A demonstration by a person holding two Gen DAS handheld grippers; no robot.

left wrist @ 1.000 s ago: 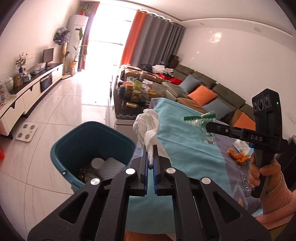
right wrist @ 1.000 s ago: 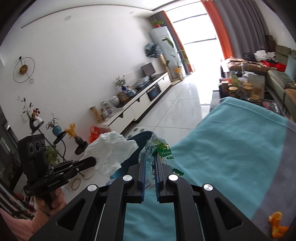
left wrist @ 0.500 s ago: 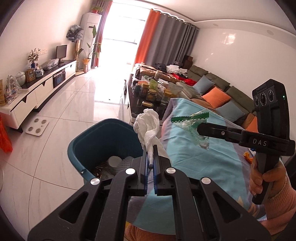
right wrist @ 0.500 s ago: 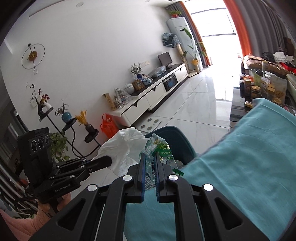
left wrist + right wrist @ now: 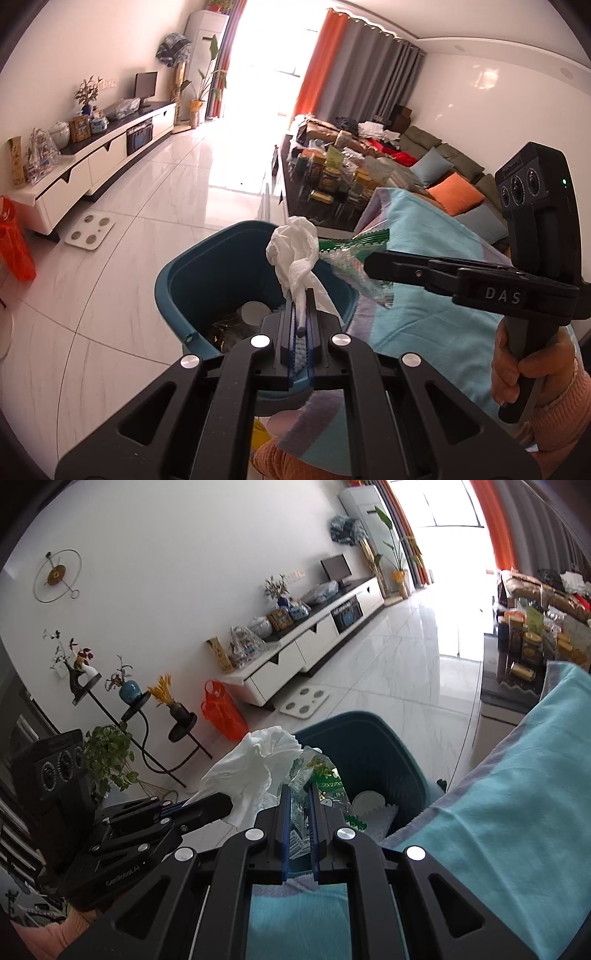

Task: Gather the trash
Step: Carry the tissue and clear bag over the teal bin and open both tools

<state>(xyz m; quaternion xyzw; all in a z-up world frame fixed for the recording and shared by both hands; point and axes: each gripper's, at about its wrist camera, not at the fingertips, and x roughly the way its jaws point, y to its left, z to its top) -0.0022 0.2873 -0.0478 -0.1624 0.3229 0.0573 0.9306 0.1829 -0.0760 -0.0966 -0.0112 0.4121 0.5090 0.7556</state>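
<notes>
My left gripper (image 5: pixel 301 295) is shut on a crumpled white tissue (image 5: pixel 293 251), which it holds over the near rim of a teal bin (image 5: pixel 192 273). From the right comes my right gripper (image 5: pixel 369 264), shut on a clear green-printed snack wrapper (image 5: pixel 351 266) beside the tissue. In the right wrist view the right gripper (image 5: pixel 298 790) pinches the wrapper (image 5: pixel 317 775) above the bin (image 5: pixel 369 746), with the tissue (image 5: pixel 255 771) and the left gripper (image 5: pixel 225 805) just to its left. The bin holds a white lid and dark packaging.
A table with a turquoise cloth (image 5: pixel 436 266) borders the bin on the right. Beyond it stands a dark coffee table (image 5: pixel 332 181) crowded with jars, then a sofa (image 5: pixel 450 166). A white scale (image 5: pixel 90 229), an orange bag (image 5: pixel 14 243) and a TV cabinet (image 5: pixel 99 162) line the tiled floor at left.
Both grippers have moved off the table toward the bin and lower, each still holding its item. The wrapper and tissue now nearly touch over the bin.
</notes>
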